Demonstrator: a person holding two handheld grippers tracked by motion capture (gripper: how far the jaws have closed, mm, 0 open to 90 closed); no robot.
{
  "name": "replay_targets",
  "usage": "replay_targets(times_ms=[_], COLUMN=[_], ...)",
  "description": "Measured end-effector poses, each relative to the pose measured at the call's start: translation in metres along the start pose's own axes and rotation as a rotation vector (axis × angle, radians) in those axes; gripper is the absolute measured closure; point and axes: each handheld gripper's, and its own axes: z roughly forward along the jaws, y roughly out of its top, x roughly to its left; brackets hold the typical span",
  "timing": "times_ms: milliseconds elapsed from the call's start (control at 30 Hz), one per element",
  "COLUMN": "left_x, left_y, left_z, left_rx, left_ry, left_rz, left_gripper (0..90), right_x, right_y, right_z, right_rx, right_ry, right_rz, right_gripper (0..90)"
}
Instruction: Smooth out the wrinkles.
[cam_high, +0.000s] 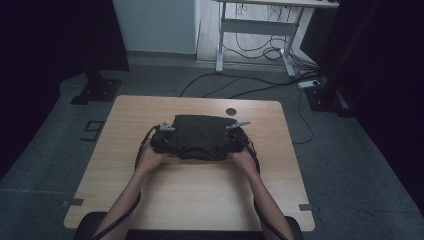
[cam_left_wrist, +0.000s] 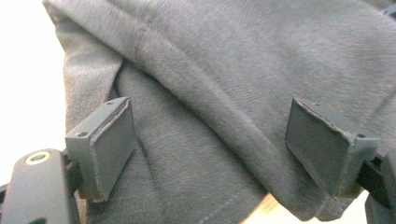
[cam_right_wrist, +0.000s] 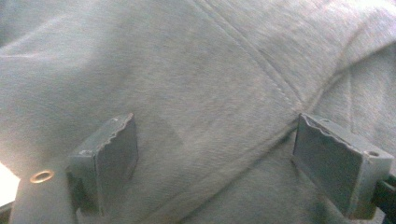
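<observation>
Folding the dark grey cloth garment (cam_high: 199, 136), you held both tongs apart at its sides. Next, each needed to clamp an edge.

The left gripper (cam_left_wrist: 210, 149) and right gripper (cam_right_wrist: 215, 163) pressed nothing.

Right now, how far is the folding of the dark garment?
Done: the dark grey garment already lies as a compact folded block on the wooden table. In hand: the left gripper and right gripper flank its sides, jaws open, nothing pinched. Left: probably one more fold or tidying.
</observation>
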Motion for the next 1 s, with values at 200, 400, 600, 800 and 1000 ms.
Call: replay_targets(times_ms=[200, 400, 600, 800, 1000], left_x=[-0.005, -0.01, -0.021, -0.031, -0.04], left_y=[-0.002, -0.004, -0.006, -0.011, -0.02], left_z=[-0.015, -0.033, -0.049, -0.067, -0.082], left_rx=[-0.03, -0.042, -0.045, -0.069, -0.072], left_ry=[0.043, 0.034, 0.038, 0.035, 0.02], left_rz=[0.046, 0.052, 0.091, 0.117, 0.121], left_gripper=[13.9, 12.2, 8.1, 7.3, 7.2], right_x=[0.01, 0.02, 0.027, 0.031, 0.037], right_y=[0.005, 0.007, 0.005, -0.001, -0.009], right_z=[-0.012, -0.027, -0.042, -0.062, -0.084], right_rx=[-0.023, -0.035, -0.052, -0.067, -0.077], right_ry=[0.03, 0.062, 0.08, 0.084, 0.07], right_rz=[-0.029, -0.059, -0.074, -0.101, -0.12], right_gripper=[13.5, 13.5, 13.2, 11.2, 4.6])
